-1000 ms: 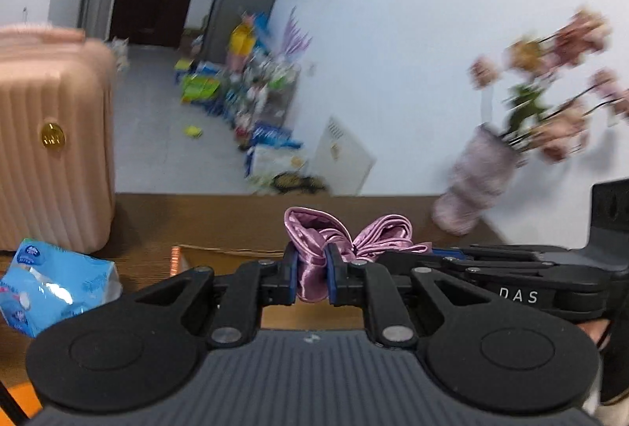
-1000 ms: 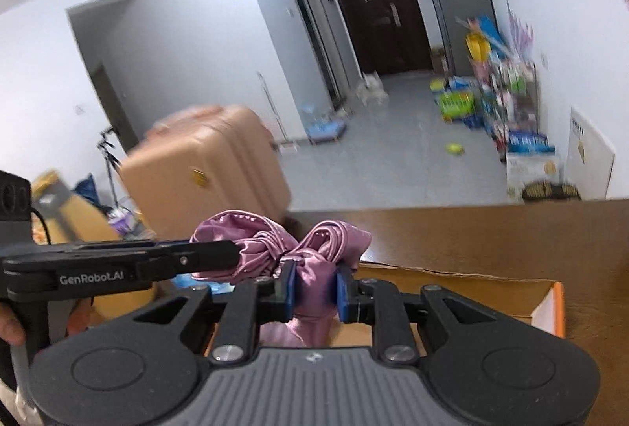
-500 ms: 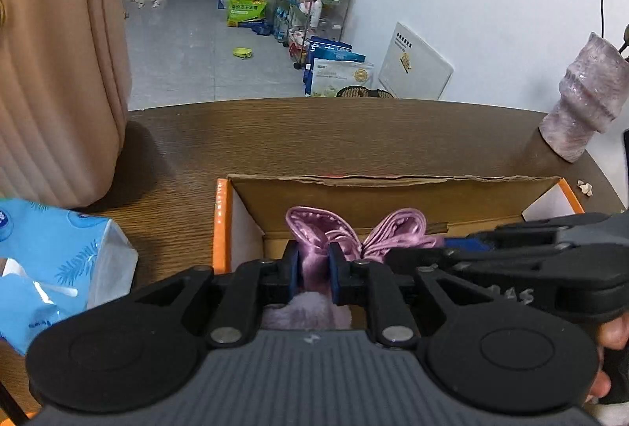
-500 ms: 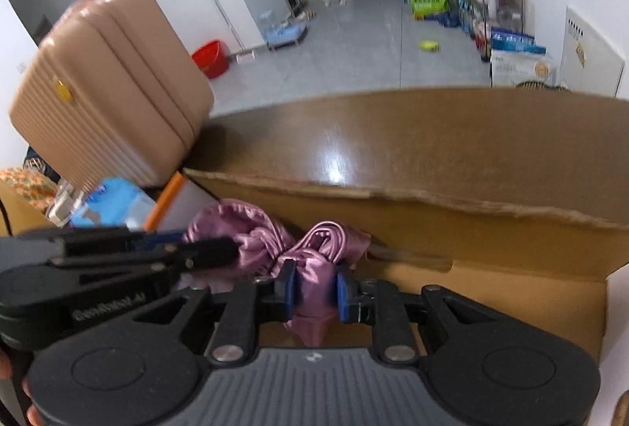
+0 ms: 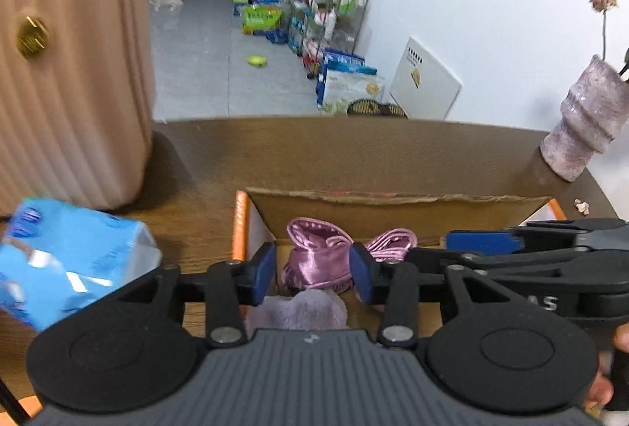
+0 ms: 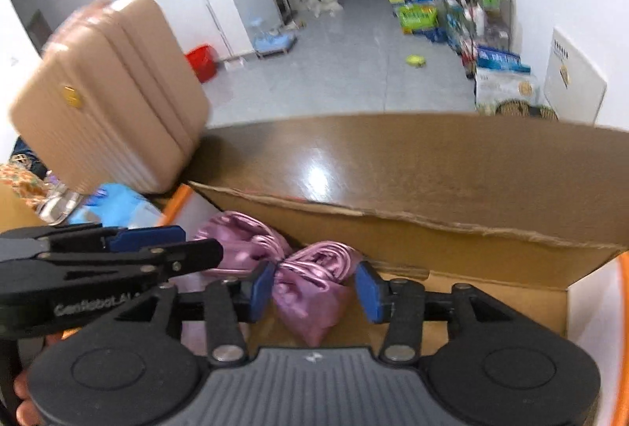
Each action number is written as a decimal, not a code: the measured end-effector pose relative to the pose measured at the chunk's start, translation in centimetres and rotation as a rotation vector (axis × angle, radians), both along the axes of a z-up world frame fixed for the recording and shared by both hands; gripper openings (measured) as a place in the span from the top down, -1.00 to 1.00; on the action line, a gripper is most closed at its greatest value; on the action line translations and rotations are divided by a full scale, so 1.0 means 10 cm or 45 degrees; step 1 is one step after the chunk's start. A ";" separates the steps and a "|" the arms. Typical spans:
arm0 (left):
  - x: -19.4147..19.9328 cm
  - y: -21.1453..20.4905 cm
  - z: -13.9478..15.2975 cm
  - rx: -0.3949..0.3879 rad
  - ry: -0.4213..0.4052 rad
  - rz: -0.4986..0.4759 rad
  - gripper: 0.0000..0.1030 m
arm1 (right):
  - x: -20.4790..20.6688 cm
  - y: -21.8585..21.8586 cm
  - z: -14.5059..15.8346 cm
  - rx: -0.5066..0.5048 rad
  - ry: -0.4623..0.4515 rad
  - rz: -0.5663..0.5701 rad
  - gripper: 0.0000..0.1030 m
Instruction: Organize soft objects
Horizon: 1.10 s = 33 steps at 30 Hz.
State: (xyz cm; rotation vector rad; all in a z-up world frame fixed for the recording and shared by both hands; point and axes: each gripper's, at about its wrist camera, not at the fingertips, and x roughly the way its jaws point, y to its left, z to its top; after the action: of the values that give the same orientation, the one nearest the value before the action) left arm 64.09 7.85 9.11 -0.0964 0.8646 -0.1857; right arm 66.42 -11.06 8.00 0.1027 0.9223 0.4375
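Note:
A pink satin bow (image 5: 318, 257) lies inside an open cardboard box (image 5: 393, 207) with orange edges; it also shows in the right wrist view (image 6: 310, 280). A fuzzy lilac item (image 5: 298, 310) lies under it. My left gripper (image 5: 312, 270) is open, its blue pads on either side of the bow's left loop. My right gripper (image 6: 314, 286) is open around the bow's right loop, above the box (image 6: 432, 229). The right gripper reaches in from the right in the left wrist view (image 5: 511, 253); the left gripper reaches in from the left in the right wrist view (image 6: 118, 253).
A pink suitcase (image 5: 67, 64) stands on the wooden table (image 5: 314, 154) at the left. A blue tissue pack (image 5: 67, 260) lies in front of it. A lilac vase (image 5: 585, 123) with flowers stands at the right. Clutter and a white dog are on the floor beyond.
Both grippers lowered the bow into the box and then opened, letting go of it. The bow now rests in the box.

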 end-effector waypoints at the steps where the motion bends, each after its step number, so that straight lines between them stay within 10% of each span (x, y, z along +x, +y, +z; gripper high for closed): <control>1: -0.07 0.01 0.10 0.001 -0.017 0.005 0.17 | -0.07 -0.01 0.09 -0.009 -0.022 0.008 0.01; 16: -1.76 -0.09 1.73 0.046 -0.327 -0.032 -0.15 | -1.69 -0.52 1.80 -0.072 -0.348 0.030 -0.11; 33: -3.94 -0.28 1.98 0.054 -0.604 -0.119 -0.74 | -3.83 -1.14 2.28 -0.025 -0.610 0.045 -0.62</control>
State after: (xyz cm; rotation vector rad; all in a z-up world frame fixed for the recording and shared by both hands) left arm 24.68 5.06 28.91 0.0281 0.3996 -0.2646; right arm 28.12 -22.50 30.81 -0.0369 0.4571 0.4599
